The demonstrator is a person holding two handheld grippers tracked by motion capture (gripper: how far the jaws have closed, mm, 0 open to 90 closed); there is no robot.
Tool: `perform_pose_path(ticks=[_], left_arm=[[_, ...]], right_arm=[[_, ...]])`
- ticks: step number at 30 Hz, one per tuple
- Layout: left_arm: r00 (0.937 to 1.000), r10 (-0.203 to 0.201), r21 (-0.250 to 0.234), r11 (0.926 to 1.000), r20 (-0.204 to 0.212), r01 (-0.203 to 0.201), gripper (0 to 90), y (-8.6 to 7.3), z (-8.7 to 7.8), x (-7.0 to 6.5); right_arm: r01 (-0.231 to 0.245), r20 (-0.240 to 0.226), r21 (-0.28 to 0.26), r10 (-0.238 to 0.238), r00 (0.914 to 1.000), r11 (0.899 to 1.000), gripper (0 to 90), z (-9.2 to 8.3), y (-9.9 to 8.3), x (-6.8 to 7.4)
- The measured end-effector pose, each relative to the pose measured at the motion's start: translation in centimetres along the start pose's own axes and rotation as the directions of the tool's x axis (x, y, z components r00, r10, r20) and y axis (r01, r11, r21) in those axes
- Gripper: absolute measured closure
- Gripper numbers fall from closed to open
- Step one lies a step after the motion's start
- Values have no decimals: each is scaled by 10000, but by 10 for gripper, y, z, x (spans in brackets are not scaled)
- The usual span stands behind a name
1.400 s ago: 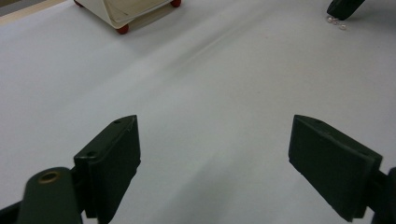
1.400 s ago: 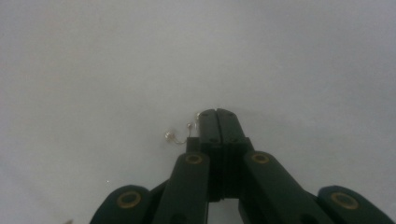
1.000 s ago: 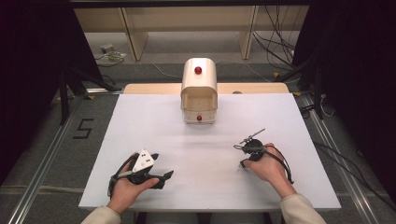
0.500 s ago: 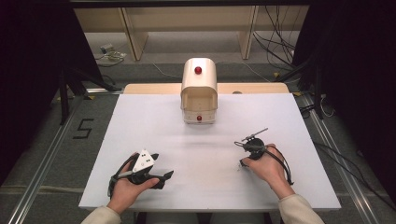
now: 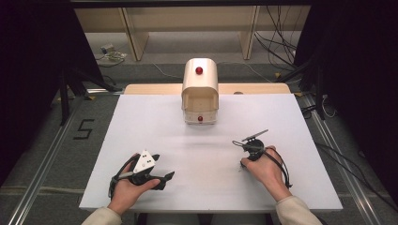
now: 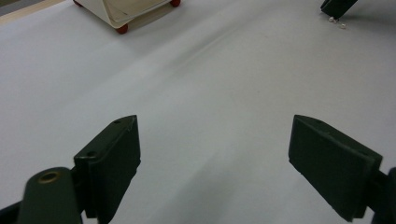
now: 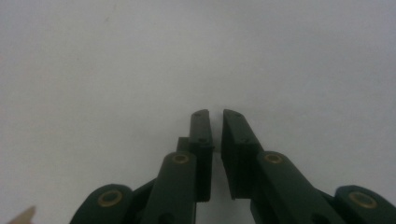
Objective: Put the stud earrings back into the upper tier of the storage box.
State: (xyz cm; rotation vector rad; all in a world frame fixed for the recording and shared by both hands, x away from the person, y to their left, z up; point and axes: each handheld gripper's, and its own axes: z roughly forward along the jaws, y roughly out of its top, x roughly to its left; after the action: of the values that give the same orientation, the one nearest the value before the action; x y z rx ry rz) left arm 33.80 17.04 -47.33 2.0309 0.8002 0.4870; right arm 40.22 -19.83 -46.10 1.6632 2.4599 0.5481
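Cream box (image 5: 200, 93), upright, table's far-centre

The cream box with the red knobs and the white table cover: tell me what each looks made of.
Cream box: probably moulded plastic, smooth with a slight sheen and rounded corners; painted wood cannot be ruled out. Its red knobs look like glossy plastic. White table cover: matte, likely paper or thin sheet, showing faint creases.

A grey floor (image 5: 155, 56) is seen beyond the white table (image 5: 141, 122), with pale wooden furniture legs (image 5: 133, 35) at the far side, cables (image 5: 281, 28) far right, dark curtains (image 5: 33, 47) at both sides.
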Motion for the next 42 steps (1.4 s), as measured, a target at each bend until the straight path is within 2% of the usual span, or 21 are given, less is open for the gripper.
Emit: perform_pose_path(ticks=[3, 9, 12, 16, 18, 23, 30, 42], left_arm=[[10000, -11, -7, 10000, -3, 11, 164, 0, 0, 0], [10000, -10, -9, 10000, 4, 10, 164, 0, 0, 0], [10000, 25, 54, 10000, 38, -26, 164, 0, 0, 0], [10000, 37, 36, 10000, 26, -37, 164, 0, 0, 0], [10000, 37, 33, 10000, 22, -37, 164, 0, 0, 0], [10000, 30, 35, 10000, 32, -30, 164, 0, 0, 0], [10000, 26, 40, 10000, 26, -26, 163, 0, 0, 0], [10000, -6, 1, 10000, -1, 6, 163, 0, 0, 1]], right_arm=[[-165, -77, -53, 164, 9998, 9999, 818, -1, 0, 0], [-145, 50, -70, 146, 9999, 9999, 819, 0, -1, 1], [-128, 268, -93, 130, 9996, 9999, 829, 1, -1, 4], [190, 747, -159, -177, 9970, 9997, 845, 2, -2, 10], [219, 809, -149, -206, 9965, 9996, 855, 2, -2, 10], [69, 671, -138, -60, 9977, 9999, 896, 2, -2, 7], [28, 439, -201, -19, 9990, 9998, 900, 2, -3, 4], [224, 116, -439, -219, 9997, 9988, 900, -1, -3, 1]])
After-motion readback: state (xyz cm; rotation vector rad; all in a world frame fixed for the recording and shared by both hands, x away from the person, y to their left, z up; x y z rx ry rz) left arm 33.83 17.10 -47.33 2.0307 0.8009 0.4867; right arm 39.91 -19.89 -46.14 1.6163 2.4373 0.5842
